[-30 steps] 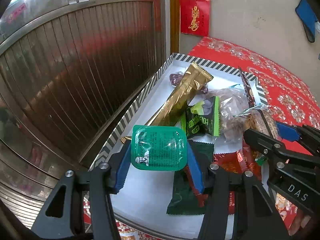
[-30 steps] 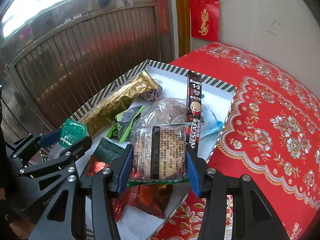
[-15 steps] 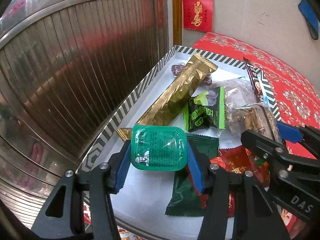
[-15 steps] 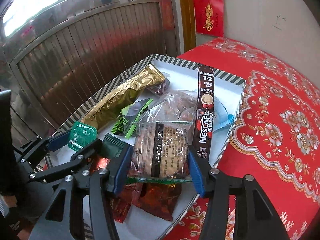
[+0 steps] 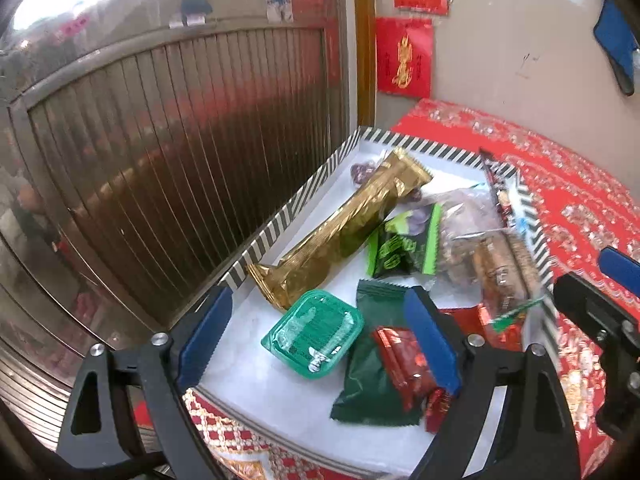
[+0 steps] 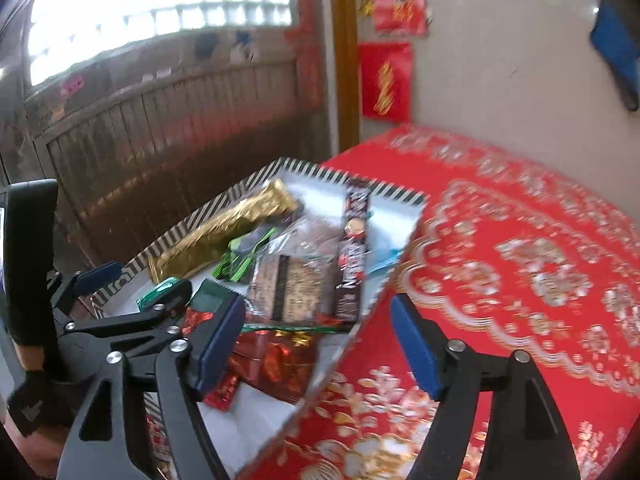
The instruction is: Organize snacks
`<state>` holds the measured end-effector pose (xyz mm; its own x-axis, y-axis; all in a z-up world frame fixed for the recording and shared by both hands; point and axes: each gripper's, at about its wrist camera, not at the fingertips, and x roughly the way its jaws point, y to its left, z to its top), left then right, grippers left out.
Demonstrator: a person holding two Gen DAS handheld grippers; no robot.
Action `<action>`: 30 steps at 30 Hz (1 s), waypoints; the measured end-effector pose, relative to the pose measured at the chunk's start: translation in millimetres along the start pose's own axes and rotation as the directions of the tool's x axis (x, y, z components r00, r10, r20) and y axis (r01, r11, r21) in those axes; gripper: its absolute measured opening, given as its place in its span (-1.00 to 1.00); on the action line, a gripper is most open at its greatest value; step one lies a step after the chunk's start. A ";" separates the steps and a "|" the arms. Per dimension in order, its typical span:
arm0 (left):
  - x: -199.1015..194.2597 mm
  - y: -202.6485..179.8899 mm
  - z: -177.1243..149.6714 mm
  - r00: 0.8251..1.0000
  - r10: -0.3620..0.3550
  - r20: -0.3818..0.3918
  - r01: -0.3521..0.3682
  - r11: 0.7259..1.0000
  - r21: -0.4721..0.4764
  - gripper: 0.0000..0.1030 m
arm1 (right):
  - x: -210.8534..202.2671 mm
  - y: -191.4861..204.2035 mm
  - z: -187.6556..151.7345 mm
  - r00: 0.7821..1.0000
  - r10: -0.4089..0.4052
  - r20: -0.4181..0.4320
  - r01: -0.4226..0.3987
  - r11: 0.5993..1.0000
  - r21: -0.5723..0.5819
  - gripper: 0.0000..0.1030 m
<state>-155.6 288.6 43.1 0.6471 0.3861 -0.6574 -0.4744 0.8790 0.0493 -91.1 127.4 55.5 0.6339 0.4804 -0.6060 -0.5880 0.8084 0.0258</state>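
Snacks: green sauce tub point(image 5: 313, 334) lies in striped tray point(image 5: 280, 222) between opening, empty left gripper point(image 5: 318, 338) fingers; right gripper point(image 6: 318, 346) opening, empty.

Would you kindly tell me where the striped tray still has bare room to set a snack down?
Bare white floor runs along the striped tray's left wall beside the gold packet, and at the near corner below the green sauce cup. The tray's right half is crowded with overlapping packets.

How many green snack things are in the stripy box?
3: green sauce cup near the front, dark green packet beside it, black-and-green packet by the gold packet. More may hide underneath.
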 end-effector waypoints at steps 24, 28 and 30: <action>-63.8 -1.5 -22.4 0.987 -0.049 0.155 0.046 0.999 0.020 0.93 | -44.3 -6.0 -29.8 0.984 -0.041 0.174 0.035 0.999 0.040 1.00; -63.7 1.5 -25.5 0.987 -0.032 0.157 0.030 0.999 0.016 1.00 | -43.4 -4.4 -30.5 0.983 -0.023 0.181 0.014 0.999 0.053 1.00; -64.0 -1.2 -26.1 0.985 0.017 0.169 -0.022 0.999 0.030 1.00 | -42.3 -2.8 -30.0 0.983 -0.030 0.180 0.022 0.999 0.046 1.00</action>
<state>-212.0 255.5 65.4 0.7307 0.4427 -0.5197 -0.4705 0.8782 0.0865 -131.4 94.6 57.2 0.7310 0.5094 -0.4539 -0.5503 0.8335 0.0492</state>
